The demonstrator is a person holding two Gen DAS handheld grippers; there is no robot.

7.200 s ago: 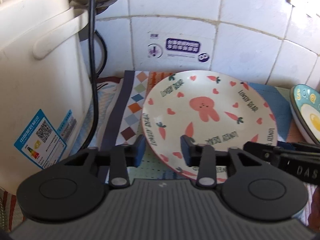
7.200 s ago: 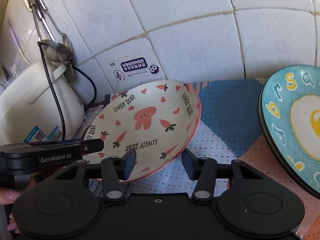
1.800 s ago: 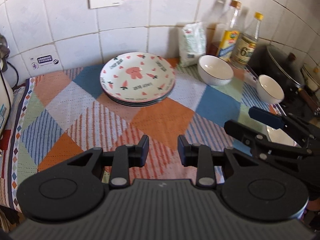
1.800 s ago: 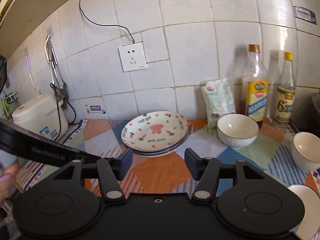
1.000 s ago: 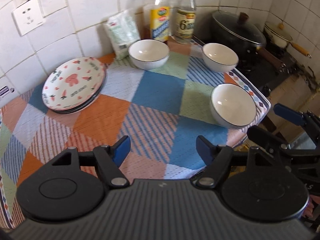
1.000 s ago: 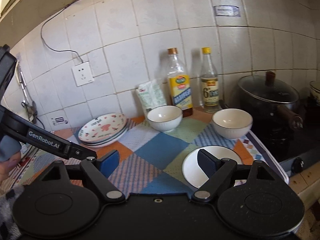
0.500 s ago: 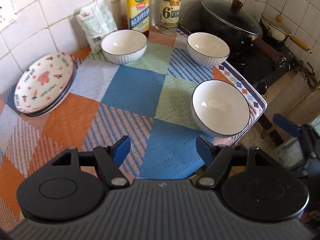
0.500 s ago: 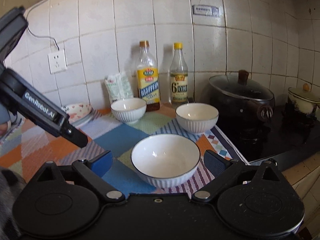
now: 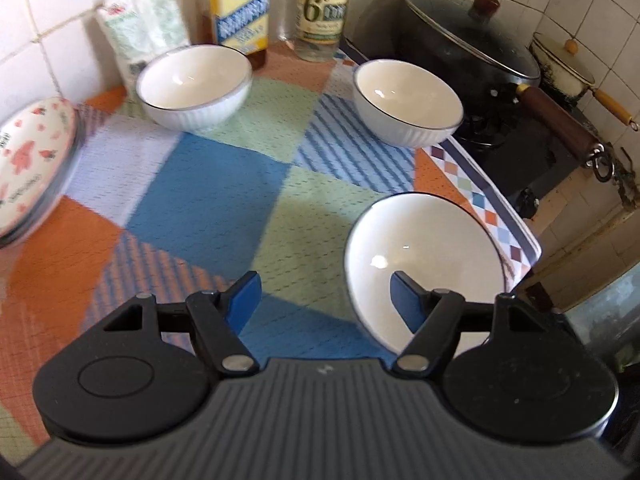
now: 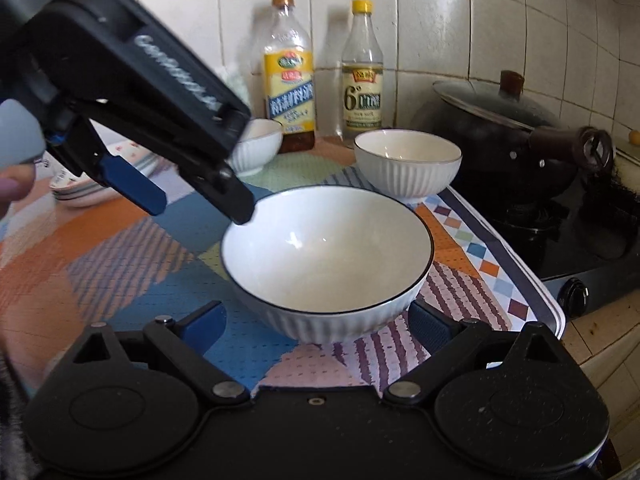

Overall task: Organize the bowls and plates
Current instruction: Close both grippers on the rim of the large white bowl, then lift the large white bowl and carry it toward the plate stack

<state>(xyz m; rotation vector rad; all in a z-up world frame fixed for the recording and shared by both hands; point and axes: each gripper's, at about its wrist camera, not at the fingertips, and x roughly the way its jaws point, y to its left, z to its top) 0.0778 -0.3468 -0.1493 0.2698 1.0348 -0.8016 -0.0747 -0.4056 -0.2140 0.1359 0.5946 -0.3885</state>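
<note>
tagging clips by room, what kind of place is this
Most likely a home kitchen counter beside a stove. A lidded black pot sits on a gas hob, two condiment bottles stand against the tiled wall, and white bowls rest on a patchwork mat.

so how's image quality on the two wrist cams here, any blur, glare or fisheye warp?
Left wrist: motion blur on the mat and stacked plates; small glare spots in the nearest bowl; tile lines bow from fisheye. Right wrist: the left gripper looms close, soft and dark, hiding part of the far bowl; nearest bowl sharp; wok in shadow.
</note>
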